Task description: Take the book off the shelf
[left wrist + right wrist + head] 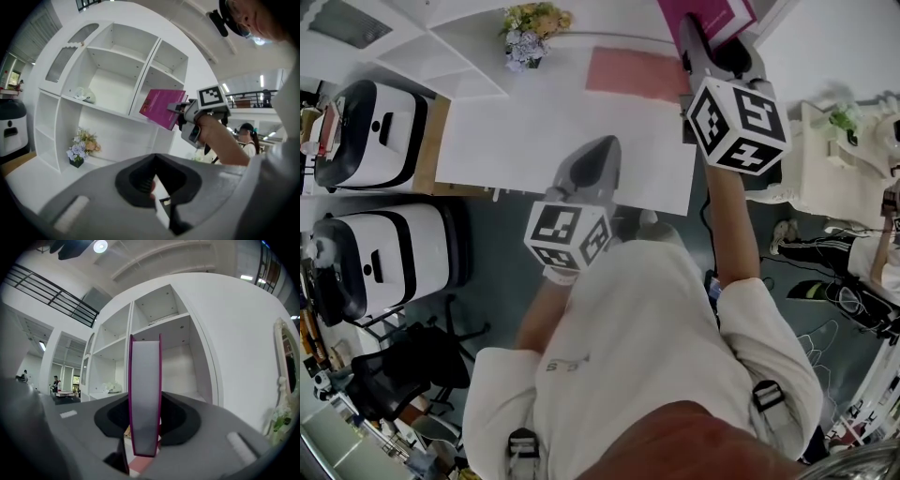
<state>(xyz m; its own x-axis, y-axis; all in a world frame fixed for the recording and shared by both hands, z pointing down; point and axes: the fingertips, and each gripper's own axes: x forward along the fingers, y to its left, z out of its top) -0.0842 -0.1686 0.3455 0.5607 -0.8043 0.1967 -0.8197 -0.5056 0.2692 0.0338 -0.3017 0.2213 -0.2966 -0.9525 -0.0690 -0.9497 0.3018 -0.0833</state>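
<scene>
My right gripper (pixel 709 37) is shut on a magenta book (pixel 718 13) and holds it up in front of the white shelf (pixel 110 110). In the left gripper view the book (pixel 161 108) hangs tilted before the shelf's right compartment, with the right gripper (pixel 181 110) on its near edge. The right gripper view shows the book (pixel 145 394) upright between my jaws (pixel 143 446), its pale page edge facing me. My left gripper (pixel 598 155) hovers lower over the white surface, holding nothing. Its hood hides how its jaws (pixel 159 197) stand.
A small flower pot (pixel 530 37) stands on the shelf's low white surface (pixel 572 131), with a pink flat patch (pixel 633 71) to its right. White-and-black machines (pixel 380 131) stand at the left. At the right are an ornate white cabinet (pixel 830 159) and a person (pixel 862 253).
</scene>
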